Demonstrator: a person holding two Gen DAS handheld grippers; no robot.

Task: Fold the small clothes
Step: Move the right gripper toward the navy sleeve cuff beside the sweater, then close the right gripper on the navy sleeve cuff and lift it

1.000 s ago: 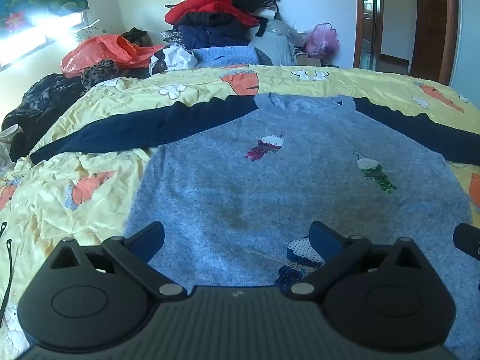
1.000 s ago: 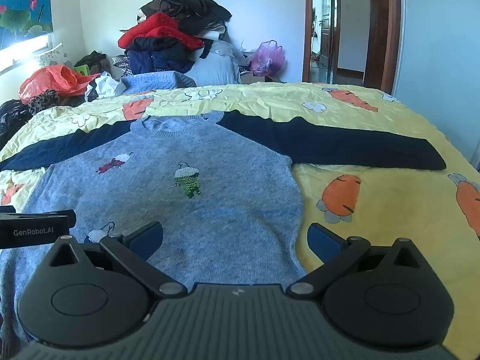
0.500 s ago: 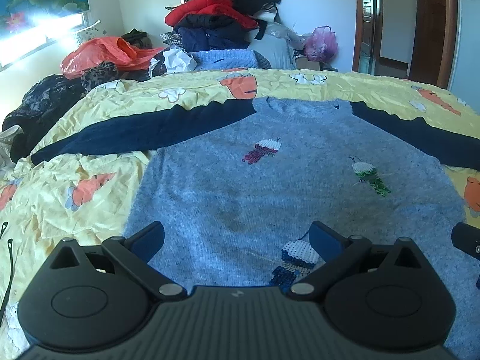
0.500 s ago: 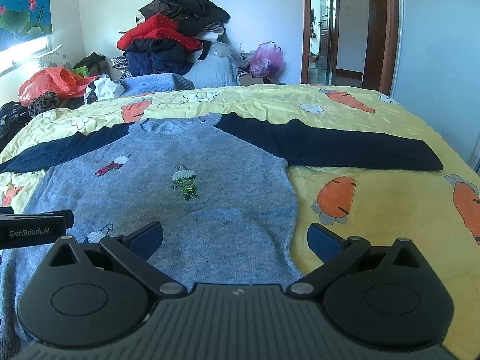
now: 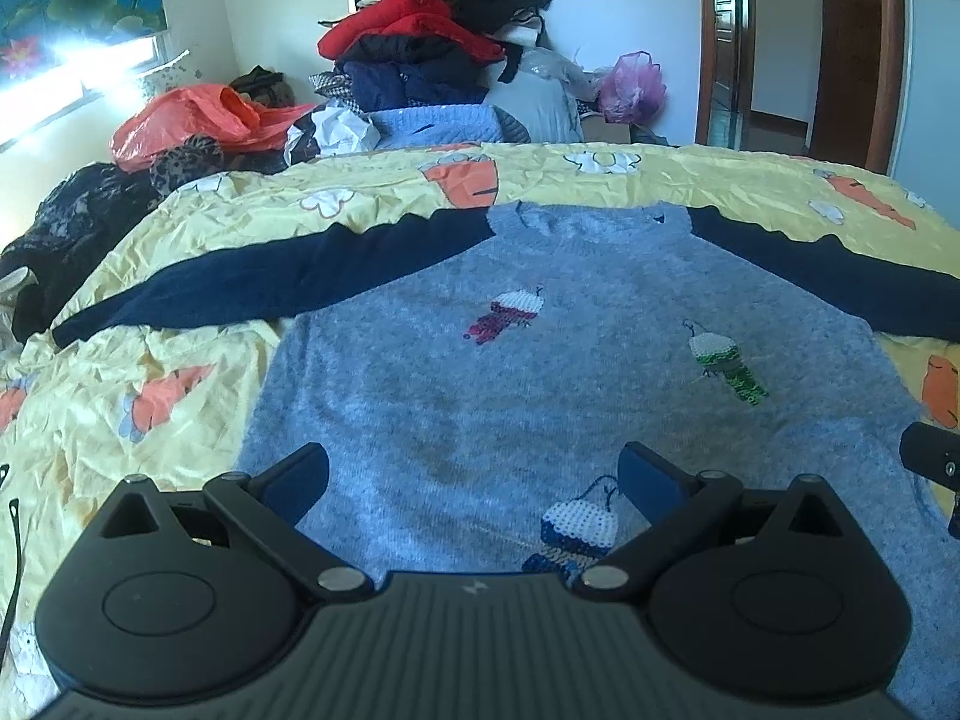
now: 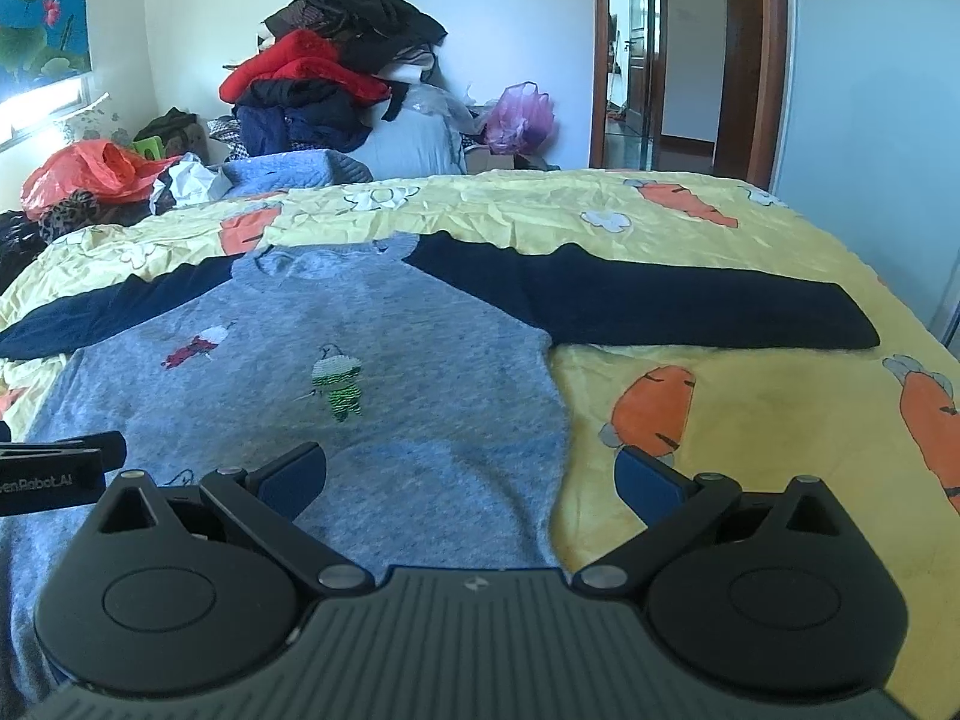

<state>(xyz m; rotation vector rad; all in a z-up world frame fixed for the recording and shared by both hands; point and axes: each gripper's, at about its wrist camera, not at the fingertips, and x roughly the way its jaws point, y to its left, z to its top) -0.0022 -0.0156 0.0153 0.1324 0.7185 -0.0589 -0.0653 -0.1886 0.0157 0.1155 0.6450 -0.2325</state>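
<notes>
A small grey-blue sweater (image 5: 540, 372) (image 6: 384, 372) with navy sleeves lies spread flat, front up, on the yellow carrot-print bedsheet (image 5: 150, 420) (image 6: 750, 420). Both sleeves stretch straight out sideways. My left gripper (image 5: 474, 480) hovers open over the sweater's lower left part, nothing between its fingers. My right gripper (image 6: 471, 477) stands open above the sweater's lower right side edge, also holding nothing. A piece of the other gripper shows at the edge of each view.
A tall heap of clothes (image 5: 432, 42) (image 6: 336, 72) stands behind the bed's far edge, with an orange plastic bag (image 5: 198, 120) at the left and a pink bag (image 6: 519, 114) near the doorway (image 6: 660, 60). Dark garments (image 5: 60, 228) lie off the bed's left side.
Both grippers have risen and drawn back slightly, so the sweater sits lower and farther in each view. Their jaws stayed open and the sweater has not moved.
</notes>
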